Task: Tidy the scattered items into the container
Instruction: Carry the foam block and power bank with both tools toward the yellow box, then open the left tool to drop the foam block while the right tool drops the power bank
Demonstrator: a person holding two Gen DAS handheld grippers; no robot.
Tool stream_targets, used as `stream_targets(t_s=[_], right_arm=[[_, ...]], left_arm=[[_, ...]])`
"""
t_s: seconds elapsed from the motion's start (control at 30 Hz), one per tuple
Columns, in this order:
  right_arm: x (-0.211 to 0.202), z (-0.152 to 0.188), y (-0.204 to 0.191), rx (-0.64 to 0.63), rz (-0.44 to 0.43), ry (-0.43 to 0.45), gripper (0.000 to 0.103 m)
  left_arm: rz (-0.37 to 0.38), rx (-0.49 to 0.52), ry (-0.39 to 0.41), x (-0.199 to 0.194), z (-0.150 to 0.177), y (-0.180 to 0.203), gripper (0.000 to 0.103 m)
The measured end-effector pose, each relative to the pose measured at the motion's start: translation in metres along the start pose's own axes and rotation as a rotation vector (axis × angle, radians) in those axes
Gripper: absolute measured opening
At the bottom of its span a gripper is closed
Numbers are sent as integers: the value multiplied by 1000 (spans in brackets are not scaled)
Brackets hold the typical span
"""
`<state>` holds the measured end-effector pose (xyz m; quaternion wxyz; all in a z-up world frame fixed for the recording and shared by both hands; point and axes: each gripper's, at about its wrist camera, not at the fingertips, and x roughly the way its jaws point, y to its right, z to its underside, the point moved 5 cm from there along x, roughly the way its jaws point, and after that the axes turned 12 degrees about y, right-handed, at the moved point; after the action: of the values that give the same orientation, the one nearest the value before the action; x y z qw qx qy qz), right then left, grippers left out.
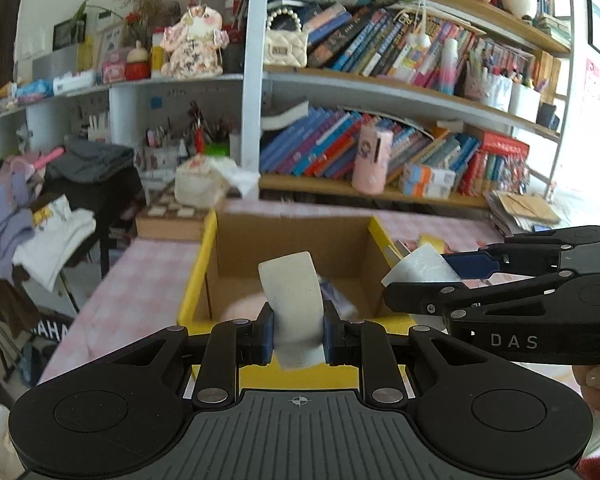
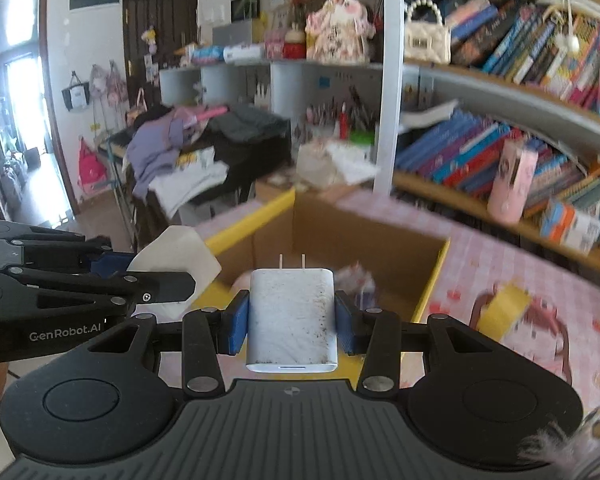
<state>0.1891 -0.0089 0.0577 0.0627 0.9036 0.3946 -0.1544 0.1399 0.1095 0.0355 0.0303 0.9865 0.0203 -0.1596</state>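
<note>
A tall bookshelf [image 1: 400,92] crammed with leaning books filled the far right. Left of it, a white shelf unit [image 2: 228,76] held trinkets above a dark clothes-heaped table [image 2: 220,152]. Daylight entered through a doorway [image 2: 8,100] far left.

Wrist views, shared box [image 1: 292,240], seemingly close

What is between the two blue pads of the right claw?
A white charger, prongs pointing toward the cardboard box; the right wrist view shows it.
</note>
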Motion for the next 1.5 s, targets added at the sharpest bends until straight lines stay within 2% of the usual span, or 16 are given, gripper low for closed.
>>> stream_targets(t_s=[0.13, 0.33, 0.47, 0.83, 1.03, 1.27, 1.33, 1.37, 1.4, 1.5], right_arm=[[28, -7, 17, -13, 3, 7, 41], [73, 3, 33, -58, -25, -46, 41], [103, 15, 37, -110, -50, -103, 41], [156, 48, 31, -274, -157, -266, 41], [167, 57, 40, -264, -170, -325, 41], [168, 56, 40, -233, -182, -332, 42], [166, 53, 42, -210, -179, -311, 47], [165, 51, 43, -206, -178, -300, 55], [163, 49, 43, -200, -180, -286, 58], [159, 44, 47, -183, -178, -263, 60]], left_arm=[[-25, 41, 4, 26, -15, -3, 21], [-46, 24, -27, 68, -20, -10, 21], [-33, 52, -86, 105, -20, -12, 21], [-91, 110, -301, 195, 13, -19, 21], [-112, 144, -356, 215, 21, -20, 22], [-129, 150, -367, 221, 22, -19, 27], [-142, 158, -344, 220, 20, -18, 33], [-149, 160, -329, 219, 18, -18, 44], [-155, 160, -313, 216, 15, -17, 55], [-153, 165, -269, 206, 7, -12, 65]])
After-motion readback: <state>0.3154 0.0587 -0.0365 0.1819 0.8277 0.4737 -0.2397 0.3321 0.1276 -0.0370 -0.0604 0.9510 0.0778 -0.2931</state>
